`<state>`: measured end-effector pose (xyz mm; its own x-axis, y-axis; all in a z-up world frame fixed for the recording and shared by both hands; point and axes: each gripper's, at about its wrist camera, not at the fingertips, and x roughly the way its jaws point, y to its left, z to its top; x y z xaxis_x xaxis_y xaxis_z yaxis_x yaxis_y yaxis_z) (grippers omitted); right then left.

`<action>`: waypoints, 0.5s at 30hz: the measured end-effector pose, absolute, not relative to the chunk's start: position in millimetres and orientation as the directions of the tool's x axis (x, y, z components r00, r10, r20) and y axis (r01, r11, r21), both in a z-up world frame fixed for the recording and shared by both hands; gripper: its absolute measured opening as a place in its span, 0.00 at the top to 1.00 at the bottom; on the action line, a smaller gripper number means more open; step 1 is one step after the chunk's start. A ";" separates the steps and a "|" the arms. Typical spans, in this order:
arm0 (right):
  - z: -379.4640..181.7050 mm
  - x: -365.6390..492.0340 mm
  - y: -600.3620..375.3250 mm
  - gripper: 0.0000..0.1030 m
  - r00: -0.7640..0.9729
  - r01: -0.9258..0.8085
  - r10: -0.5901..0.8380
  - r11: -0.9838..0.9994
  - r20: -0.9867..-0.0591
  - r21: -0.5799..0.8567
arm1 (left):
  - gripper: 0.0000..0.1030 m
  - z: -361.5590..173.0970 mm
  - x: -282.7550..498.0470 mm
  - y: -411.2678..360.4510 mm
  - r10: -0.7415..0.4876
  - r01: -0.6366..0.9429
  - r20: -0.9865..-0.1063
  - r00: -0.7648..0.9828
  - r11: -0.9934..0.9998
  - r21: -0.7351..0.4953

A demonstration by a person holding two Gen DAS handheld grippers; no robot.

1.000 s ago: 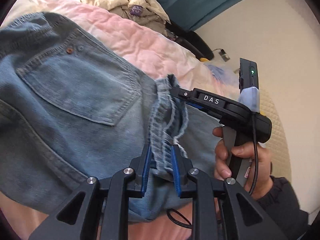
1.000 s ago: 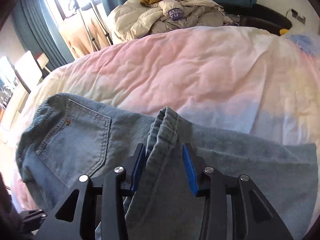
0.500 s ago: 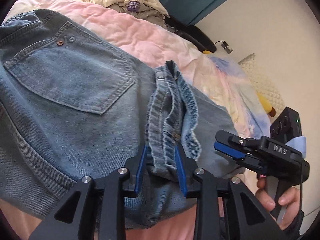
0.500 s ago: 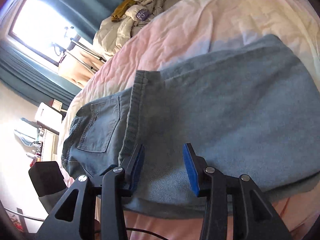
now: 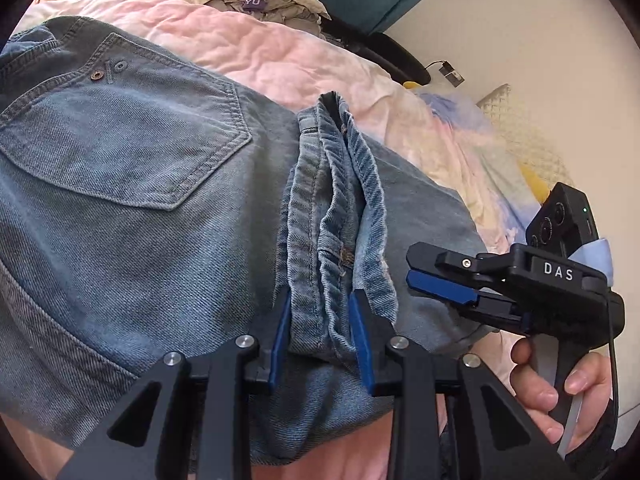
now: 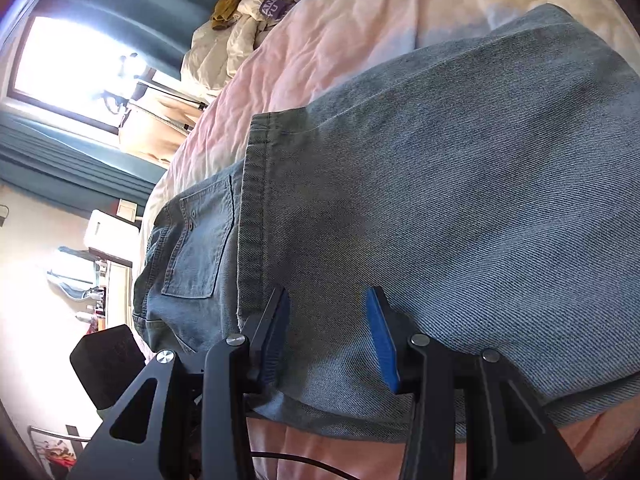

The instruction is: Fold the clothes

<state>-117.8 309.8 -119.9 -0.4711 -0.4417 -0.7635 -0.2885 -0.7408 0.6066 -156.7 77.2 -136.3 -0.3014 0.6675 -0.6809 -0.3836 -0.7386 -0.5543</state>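
Jeans: folded on the bed.
Left gripper: clamped on the bunched hems.
Right gripper: parted, empty, at 3 o'clock.

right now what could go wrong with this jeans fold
1. The left gripper has the bunched leg hems between its jaws; the pads look barely pressed, so the hems could spring open or stay rumpled.
2. The right gripper hangs open over the jeans; its jaws could drag the fold crooked.
3. The jeans' near edge lies by the edge of the pink quilt and might slide off.
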 end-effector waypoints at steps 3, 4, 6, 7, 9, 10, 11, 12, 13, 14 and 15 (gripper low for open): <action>-118.9 -119.9 302.9 0.61 -0.471 -0.262 -0.429 -0.766 -0.771 0.587 | 0.83 -129.6 -150.2 79.3 0.648 -0.408 -0.678 -0.348 -0.756 -0.512; -117.6 -120.5 299.0 0.61 -0.473 -0.244 -0.430 -0.775 -0.769 0.583 | 0.92 -126.9 -147.9 80.2 0.641 -0.418 -0.679 -0.359 -0.760 -0.497; -114.0 -121.5 289.5 0.61 -0.478 -0.198 -0.433 -0.794 -0.764 0.574 | 0.94 -121.6 -144.0 80.9 0.643 -0.433 -0.671 -0.368 -0.758 -0.489; -112.0 -122.5 281.3 0.61 -0.483 -0.171 -0.434 -0.805 -0.761 0.568 | 0.95 -118.8 -143.2 80.4 0.654 -0.433 -0.662 -0.367 -0.750 -0.501; -108.4 -122.3 270.0 0.61 -0.495 -0.129 -0.430 -0.823 -0.755 0.553 | 0.95 -111.9 -139.9 74.6 0.676 -0.429 -0.639 -0.368 -0.733 -0.528; -106.5 -122.1 264.8 0.61 -0.501 -0.108 -0.428 -0.831 -0.752 0.545 | 0.95 -109.2 -140.4 72.0 0.686 -0.420 -0.628 -0.367 -0.725 -0.546; -104.7 -121.8 259.5 0.61 -0.507 -0.088 -0.426 -0.839 -0.749 0.537 | 0.95 -107.9 -141.9 68.9 0.696 -0.402 -0.621 -0.362 -0.717 -0.569; -102.0 -120.7 256.4 0.61 -0.521 -0.067 -0.423 -0.845 -0.741 0.530 | 0.96 -108.8 -143.9 65.1 0.707 -0.378 -0.614 -0.350 -0.707 -0.598; -100.1 -120.4 252.9 0.61 -0.531 -0.046 -0.426 -0.848 -0.732 0.527 | 0.96 -110.9 -146.7 61.6 0.720 -0.350 -0.608 -0.335 -0.694 -0.629; -98.6 -120.4 249.1 0.61 -0.539 -0.025 -0.431 -0.850 -0.723 0.526 | 0.96 -113.4 -148.4 57.4 0.729 -0.324 -0.605 -0.321 -0.685 -0.653; -97.1 -120.5 245.3 0.61 -0.547 -0.005 -0.436 -0.852 -0.714 0.524 | 0.96 -117.4 -149.4 55.0 0.728 -0.305 -0.611 -0.312 -0.686 -0.661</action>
